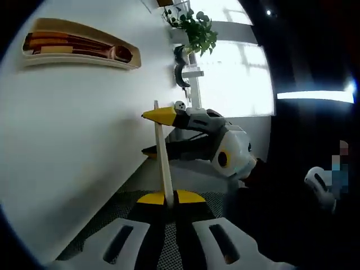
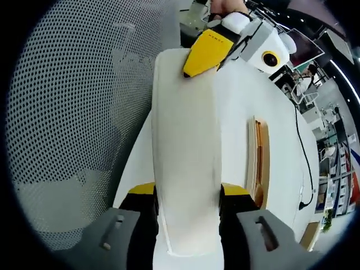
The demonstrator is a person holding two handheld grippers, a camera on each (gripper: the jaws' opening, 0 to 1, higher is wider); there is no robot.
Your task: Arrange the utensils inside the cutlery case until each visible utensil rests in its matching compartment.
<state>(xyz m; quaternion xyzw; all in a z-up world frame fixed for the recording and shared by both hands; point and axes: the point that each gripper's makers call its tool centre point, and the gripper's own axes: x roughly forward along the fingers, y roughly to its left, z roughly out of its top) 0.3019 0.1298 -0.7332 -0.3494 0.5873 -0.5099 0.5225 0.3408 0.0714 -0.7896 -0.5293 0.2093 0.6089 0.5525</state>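
Both grippers are holding the case lid (image 2: 185, 169) up off the table (image 1: 73, 146): right gripper (image 2: 185, 198) gripping its sides, left gripper (image 1: 167, 198) pinching its edge, probably to close the cutlery case (image 1: 79, 50) sitting nearby.

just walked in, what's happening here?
A person is working with two handheld grippers. Both grippers grip the same flat cream lid, held up off the white table: the left gripper pinches it edge-on, the right gripper clamps its width. The open cutlery case lies apart on the table with wooden utensils inside. How they sit in its compartments can't be made out.
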